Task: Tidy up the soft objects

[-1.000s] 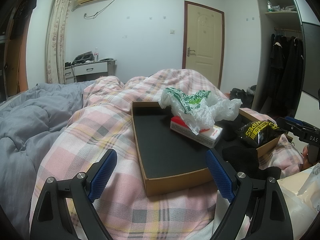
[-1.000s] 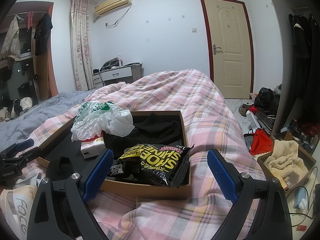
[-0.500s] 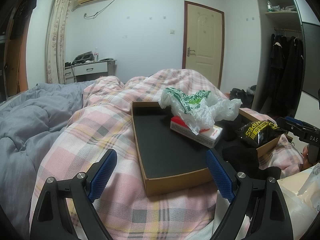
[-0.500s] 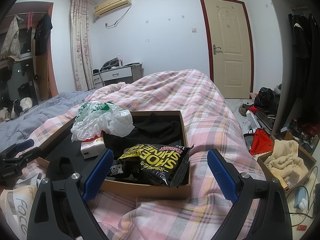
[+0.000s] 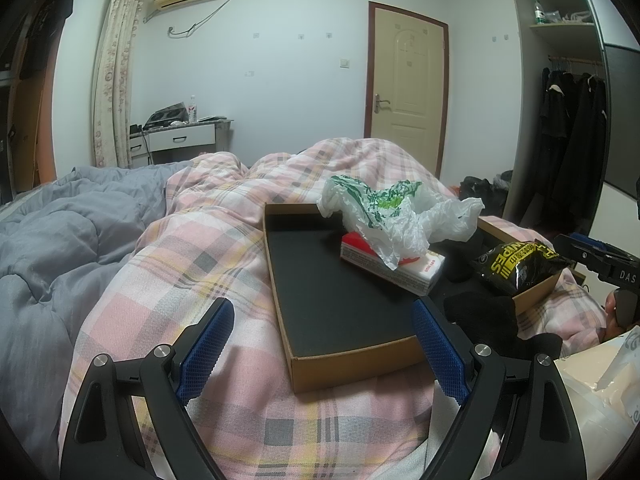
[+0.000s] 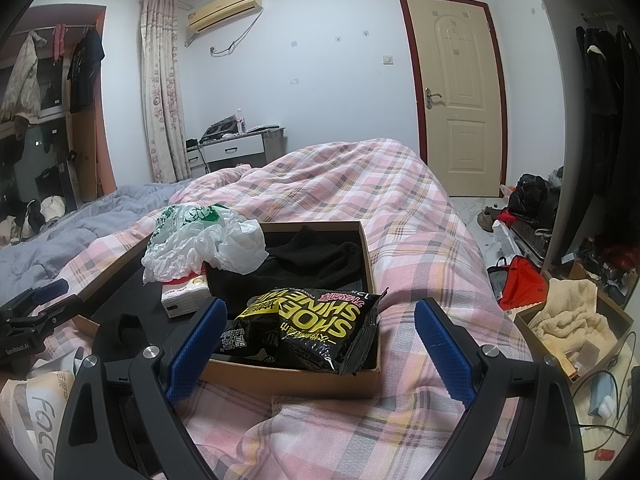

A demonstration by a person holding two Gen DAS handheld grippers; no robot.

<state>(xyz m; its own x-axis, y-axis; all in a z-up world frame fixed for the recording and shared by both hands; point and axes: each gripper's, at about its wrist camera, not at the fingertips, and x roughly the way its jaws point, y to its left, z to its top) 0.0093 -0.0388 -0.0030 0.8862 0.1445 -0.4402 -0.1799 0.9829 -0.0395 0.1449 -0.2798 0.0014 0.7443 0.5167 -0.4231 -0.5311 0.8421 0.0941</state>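
Right wrist | shoe-wipes pack [image 6: 316, 330] just beyond open right hand-held gripper [image 6: 320, 344]

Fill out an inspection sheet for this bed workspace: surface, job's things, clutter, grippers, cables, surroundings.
Surface: pink plaid quilt over the bed, grey duvet beside it.
Job's things: shallow cardboard box on the quilt; in it a crumpled plastic bag lying on a tissue pack, black cloth, and a black shoe-wipes pouch overhanging the near rim.
Clutter: printed bag and a black garment by the box's near corner.
Grippers: left gripper and right gripper both open, nothing between the pads.
Cables: loose cord under the air conditioner; cords on the floor.
Surroundings: closed door, curtain, hanging dark clothes, floor box with a cream towel.
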